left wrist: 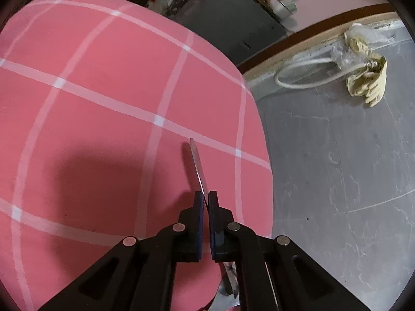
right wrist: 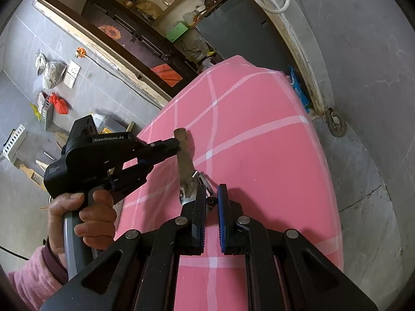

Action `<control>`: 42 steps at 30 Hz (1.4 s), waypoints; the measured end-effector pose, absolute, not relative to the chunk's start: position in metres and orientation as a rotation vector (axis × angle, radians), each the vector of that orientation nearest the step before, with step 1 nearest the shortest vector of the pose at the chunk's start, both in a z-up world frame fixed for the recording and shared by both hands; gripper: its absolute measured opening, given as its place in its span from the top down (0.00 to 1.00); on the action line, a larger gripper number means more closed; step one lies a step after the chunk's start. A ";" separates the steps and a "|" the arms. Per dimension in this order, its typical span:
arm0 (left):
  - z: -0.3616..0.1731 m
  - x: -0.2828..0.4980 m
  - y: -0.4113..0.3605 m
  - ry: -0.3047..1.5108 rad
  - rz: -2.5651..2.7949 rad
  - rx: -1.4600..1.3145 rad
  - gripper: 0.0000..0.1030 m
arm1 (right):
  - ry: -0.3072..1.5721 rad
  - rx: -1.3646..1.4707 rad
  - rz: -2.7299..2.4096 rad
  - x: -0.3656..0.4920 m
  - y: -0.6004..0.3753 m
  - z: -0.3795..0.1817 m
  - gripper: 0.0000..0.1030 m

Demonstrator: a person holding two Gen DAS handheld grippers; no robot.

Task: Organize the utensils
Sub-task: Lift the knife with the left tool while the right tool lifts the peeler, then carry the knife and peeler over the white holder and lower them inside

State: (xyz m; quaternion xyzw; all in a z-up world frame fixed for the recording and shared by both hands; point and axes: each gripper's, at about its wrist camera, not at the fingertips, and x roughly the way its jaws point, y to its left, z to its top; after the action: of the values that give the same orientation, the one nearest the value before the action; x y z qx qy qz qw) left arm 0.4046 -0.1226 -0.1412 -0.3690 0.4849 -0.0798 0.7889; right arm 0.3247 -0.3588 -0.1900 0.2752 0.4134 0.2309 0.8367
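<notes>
Pink checked cloth covers the table; grey marbled floor beside.

light: even, soft daylight | shadows: dark blurred patch on pink worktop | focus: sharp centre | edges: strong fisheye bending, black vignette corners

Reads "GenRobot.AI" in pale letters along the black body of the left gripper, seen from the right wrist. Small print lower on that housing too blurred to read. Nothing else legible.
</notes>
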 end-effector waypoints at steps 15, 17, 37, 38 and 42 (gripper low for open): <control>-0.137 0.412 -0.136 1.073 -0.202 -0.749 0.98 | 0.852 0.543 0.463 0.327 -0.360 -0.176 0.92; -0.132 0.407 -0.131 1.054 -0.211 -0.740 0.98 | 0.838 0.526 0.446 0.326 -0.361 -0.170 0.92; 0.012 0.299 -0.080 0.667 -0.265 -0.524 0.98 | 0.541 0.331 0.388 0.286 -0.334 -0.024 0.92; 0.021 0.292 -0.075 0.644 -0.263 -0.507 0.98 | 0.522 0.321 0.393 0.283 -0.330 -0.015 0.92; 0.054 0.269 -0.057 0.562 -0.251 -0.436 0.98 | 0.452 0.292 0.422 0.271 -0.311 0.023 0.92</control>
State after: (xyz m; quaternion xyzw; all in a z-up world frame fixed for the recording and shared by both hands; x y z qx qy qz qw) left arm 0.2685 -0.0570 0.0541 -0.2128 0.2742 -0.1227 0.9298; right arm 0.2712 -0.3108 0.0227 0.1433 0.2216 0.2069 0.9421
